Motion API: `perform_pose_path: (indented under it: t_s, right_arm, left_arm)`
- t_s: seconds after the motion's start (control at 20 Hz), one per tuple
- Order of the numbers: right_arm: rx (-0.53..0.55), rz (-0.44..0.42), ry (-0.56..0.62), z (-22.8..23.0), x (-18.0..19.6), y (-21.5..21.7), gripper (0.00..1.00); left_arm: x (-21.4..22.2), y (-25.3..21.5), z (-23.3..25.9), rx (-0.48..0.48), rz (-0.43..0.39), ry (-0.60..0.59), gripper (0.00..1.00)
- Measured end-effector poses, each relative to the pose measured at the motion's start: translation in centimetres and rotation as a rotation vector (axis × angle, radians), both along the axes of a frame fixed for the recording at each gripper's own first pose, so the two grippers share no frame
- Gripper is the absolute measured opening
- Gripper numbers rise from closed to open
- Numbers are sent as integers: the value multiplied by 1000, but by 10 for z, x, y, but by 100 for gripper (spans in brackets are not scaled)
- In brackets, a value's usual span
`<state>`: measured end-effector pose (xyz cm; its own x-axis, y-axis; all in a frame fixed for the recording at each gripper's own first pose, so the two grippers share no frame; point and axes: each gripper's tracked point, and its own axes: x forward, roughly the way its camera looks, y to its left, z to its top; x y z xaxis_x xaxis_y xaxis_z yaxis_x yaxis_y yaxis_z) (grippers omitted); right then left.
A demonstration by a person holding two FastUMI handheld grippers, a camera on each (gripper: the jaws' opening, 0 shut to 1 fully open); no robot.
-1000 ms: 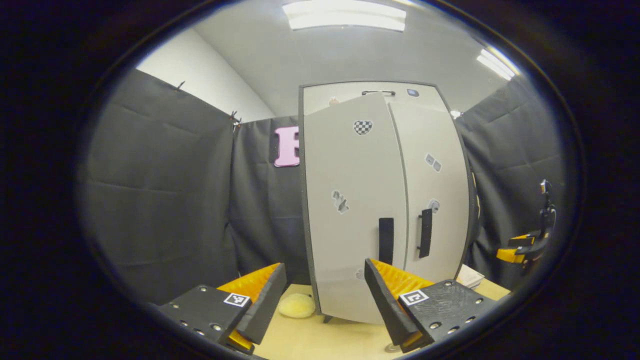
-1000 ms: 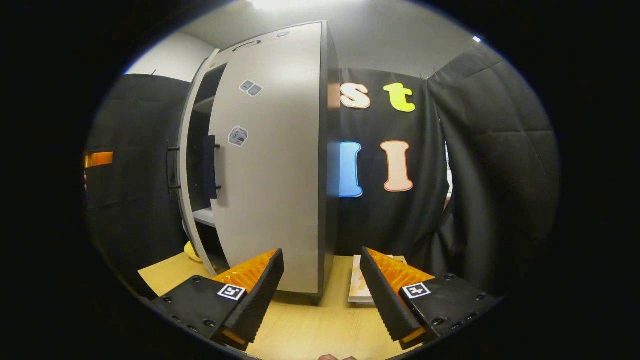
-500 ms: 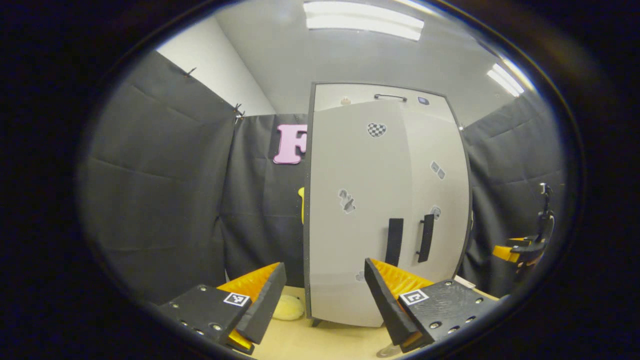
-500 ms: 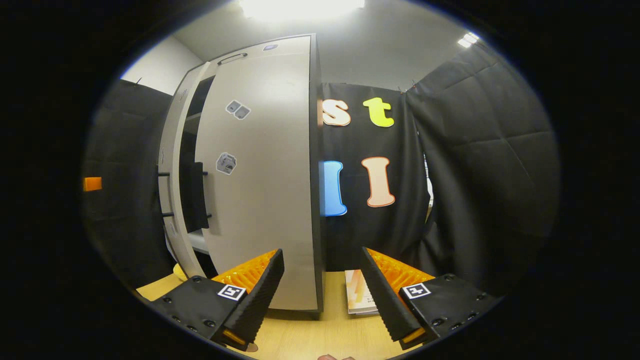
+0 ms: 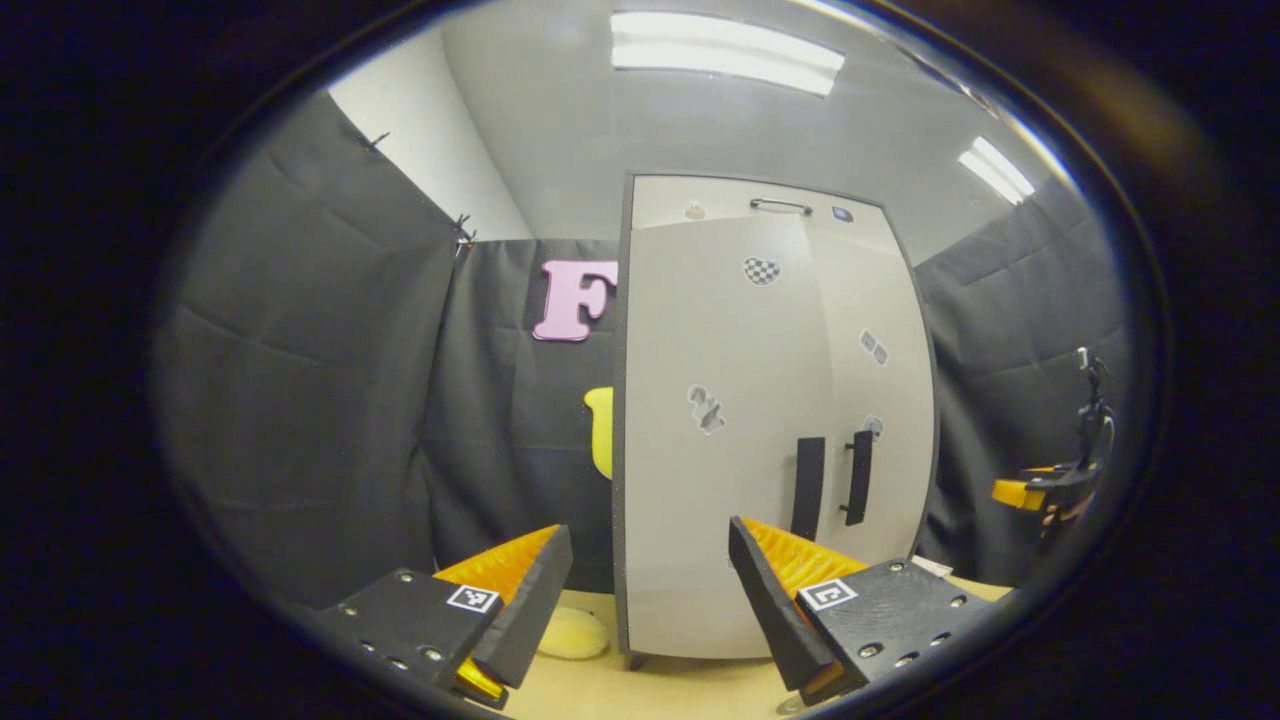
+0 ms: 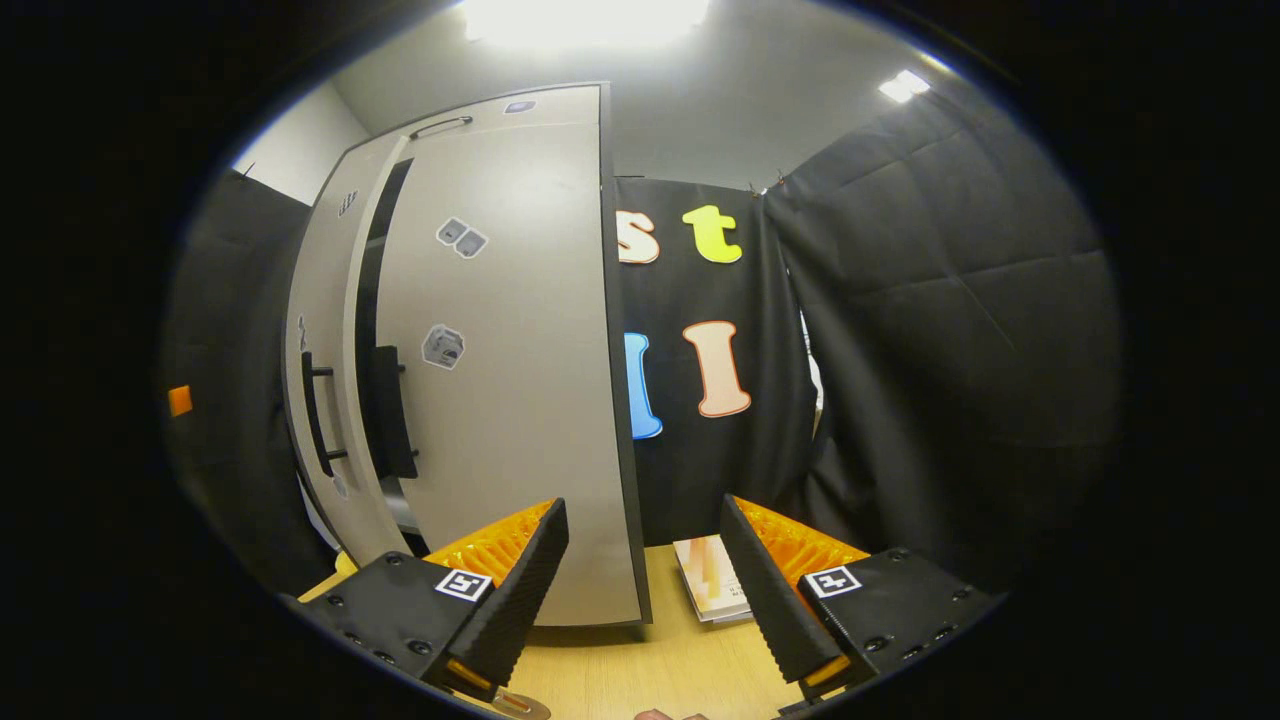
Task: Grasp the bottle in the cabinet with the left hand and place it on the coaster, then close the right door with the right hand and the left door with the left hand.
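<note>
Two doors nearly shut now; over the last second the left door (image 5: 715,440) has swung in toward the cabinet (image 5: 770,200) face, and in the left gripper view its dark handle (image 5: 808,488) now sits just beside the right door's handle (image 5: 857,478), where a second ago a wider gap showed; the right gripper view still shows a narrow dark slit between left door (image 6: 325,400) and right door (image 6: 500,380), so closure reads as not quite finished; left gripper (image 5: 650,590) has backed off from the panel, jaws spread wide, nothing between them; right gripper (image 6: 645,580) likewise wide and empty, held off to the cabinet's right side near a booklet (image 6: 710,580) on the wooden table (image 6: 620,680); the right gripper also shows far off in the left view (image 5: 1050,490); bottle and coaster: cannot place either with certainty, a small round rim at the bottom edge of the right gripper view is too cropped to name; a yellow soft thing (image 5: 572,634) lies on the table beside the cabinet's left foot; judgement: last step in hand, perhaps one more nudge on the left door needed.
</note>
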<state>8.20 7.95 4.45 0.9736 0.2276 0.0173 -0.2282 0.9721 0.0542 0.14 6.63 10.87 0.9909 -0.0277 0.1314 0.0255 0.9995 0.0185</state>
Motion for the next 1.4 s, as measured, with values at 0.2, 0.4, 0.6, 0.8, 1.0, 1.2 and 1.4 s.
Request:
perform_pose_path:
  t_s: [0.2,0.4,0.6,0.8,1.0,1.2,1.4]
  right_arm:
    - [-5,-28,-4,-1,-9,7,98]
    - [-31,-81,-30,1,-19,4,98]
    - [-27,-114,-14,-9,-30,6,98]
    - [-66,-126,13,-19,-44,6,97]
    - [-83,-131,63,-27,-50,7,98]
    - [-120,-116,70,-23,-47,12,98]
    - [-135,-78,79,-19,-40,24,98]
  left_arm:
    - [16,9,-12,-38,-35,-1,93]
    - [34,22,-23,-58,-42,-4,93]
    - [44,23,-36,-26,-37,-27,99]
    - [54,10,-54,-74,-79,1,92]
    - [54,4,-79,-55,-80,37,93]
    - [53,-12,-100,-117,-123,90,92]
    - [47,-12,-103,-94,-110,88,93]
